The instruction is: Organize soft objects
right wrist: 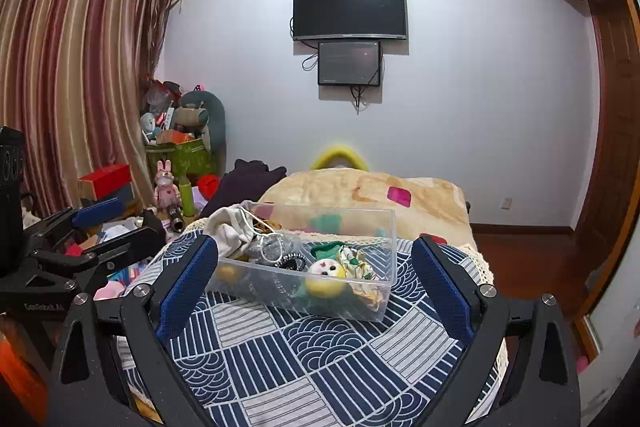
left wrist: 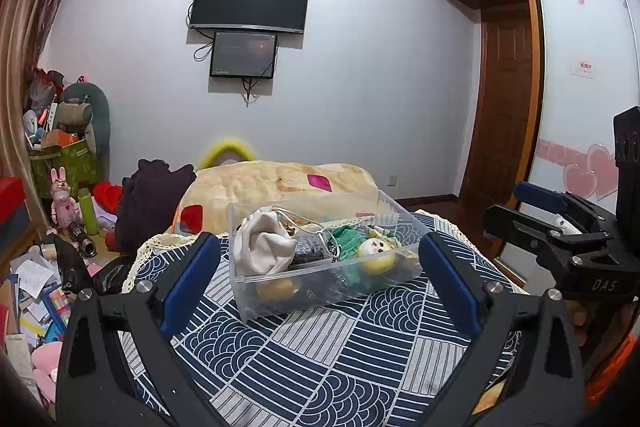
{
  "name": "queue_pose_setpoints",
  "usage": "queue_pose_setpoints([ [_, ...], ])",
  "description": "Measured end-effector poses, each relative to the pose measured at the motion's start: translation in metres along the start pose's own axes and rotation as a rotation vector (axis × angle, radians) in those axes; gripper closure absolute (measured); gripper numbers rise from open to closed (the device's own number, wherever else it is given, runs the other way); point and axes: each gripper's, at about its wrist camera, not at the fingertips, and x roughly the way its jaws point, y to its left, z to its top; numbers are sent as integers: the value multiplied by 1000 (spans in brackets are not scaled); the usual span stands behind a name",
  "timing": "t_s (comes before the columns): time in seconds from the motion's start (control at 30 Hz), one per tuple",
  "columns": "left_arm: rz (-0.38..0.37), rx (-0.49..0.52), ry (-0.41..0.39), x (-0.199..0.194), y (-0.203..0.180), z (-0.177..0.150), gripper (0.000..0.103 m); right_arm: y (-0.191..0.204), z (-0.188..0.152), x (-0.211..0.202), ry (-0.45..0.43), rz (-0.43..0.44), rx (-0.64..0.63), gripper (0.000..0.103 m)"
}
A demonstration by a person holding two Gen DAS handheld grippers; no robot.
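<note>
A clear plastic bin (left wrist: 256, 297) (right wrist: 382, 301) sits on a blue and white patterned cloth (left wrist: 320, 355) (right wrist: 320, 355). In it lie a white drawstring pouch (left wrist: 264, 247) (right wrist: 228, 227), a yellow and white plush toy (left wrist: 376, 255) (right wrist: 326, 277), green knitted cloth (left wrist: 346, 239) (right wrist: 326, 249) and a dark grey soft item (left wrist: 308, 251) (right wrist: 270, 249). My left gripper (left wrist: 320, 259) is open and empty, just short of the bin. My right gripper (right wrist: 316, 263) is open and empty, also just short of it. Each gripper shows in the other's view: the right one (left wrist: 532, 207), the left one (right wrist: 116, 223).
A beige blanket (left wrist: 280, 183) (right wrist: 380, 191) lies behind the bin, with dark clothing (left wrist: 152, 195) (right wrist: 248, 179) to its left. Boxes, papers and toys (left wrist: 60, 211) (right wrist: 168, 187) clutter the floor at left. A wooden wardrobe and door (left wrist: 504, 99) stand at right.
</note>
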Motion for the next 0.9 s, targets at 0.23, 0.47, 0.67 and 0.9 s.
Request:
queue_pose_setpoints([
  [0.23, 0, 0, 0, 0, 0, 0, 1, 0, 0, 0, 0, 0, 0, 6],
  [0.47, -1, 2, 3, -1, 0, 1, 0, 1, 1, -2, -1, 3, 0, 6],
  [0.67, -8, -7, 10, -1, 2, 3, 0, 2, 1, -2, -2, 4, 1, 5],
  [0.9, -12, -8, 16, 0, 3, 2, 0, 2, 1, -2, -1, 3, 1, 5],
])
